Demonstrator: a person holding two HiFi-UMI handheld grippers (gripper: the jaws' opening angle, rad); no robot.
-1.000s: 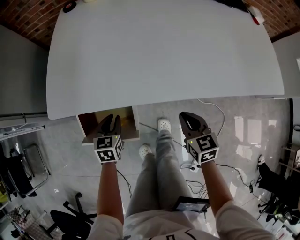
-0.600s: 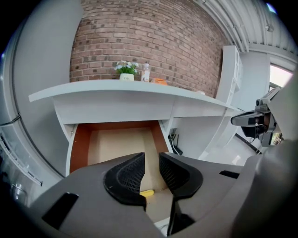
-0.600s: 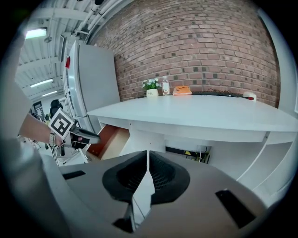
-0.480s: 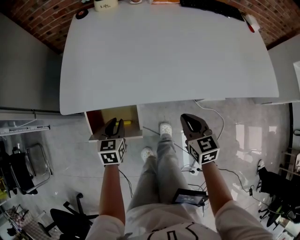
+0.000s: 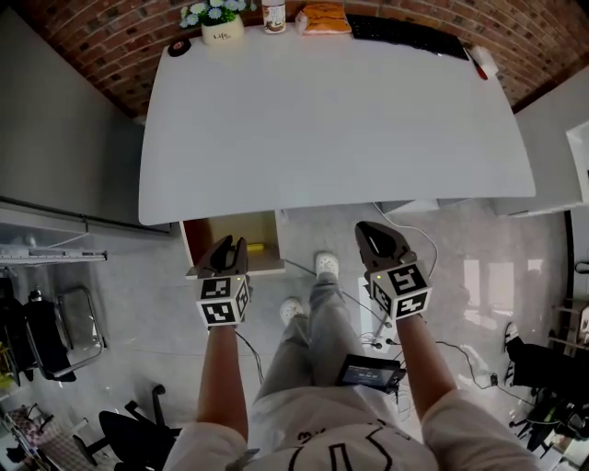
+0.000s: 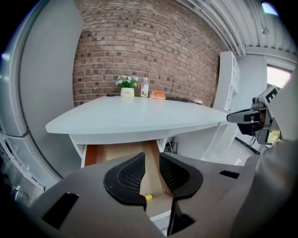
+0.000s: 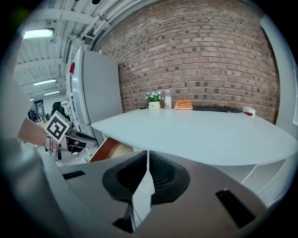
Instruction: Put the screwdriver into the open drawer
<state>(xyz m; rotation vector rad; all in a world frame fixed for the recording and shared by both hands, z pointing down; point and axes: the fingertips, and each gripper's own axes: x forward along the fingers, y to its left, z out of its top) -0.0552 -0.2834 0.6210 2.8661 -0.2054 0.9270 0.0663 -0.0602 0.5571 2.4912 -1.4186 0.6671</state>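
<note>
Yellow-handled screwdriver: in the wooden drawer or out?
In. The yellow-handled screwdriver lies on the open wooden drawer's floor; the left gripper's jaws stand apart, empty.

White table (image 5: 340, 120): potted flowers (image 5: 219, 26), bottle (image 5: 273, 14), orange packet (image 5: 326, 18), keyboard (image 5: 405, 33) along far edge. Drawer (image 5: 213, 230) holds screwdriver (image 5: 255, 246).

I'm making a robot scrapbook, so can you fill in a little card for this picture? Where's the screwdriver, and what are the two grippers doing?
screwdriver: yellow handle, lying inside the drawer
drawer: open, under the table near its left end
left gripper: jaws apart, empty, by the drawer's front
right gripper: jaws together, empty, away from the drawer
far table edge: flower pot, bottle, keyboard
</note>
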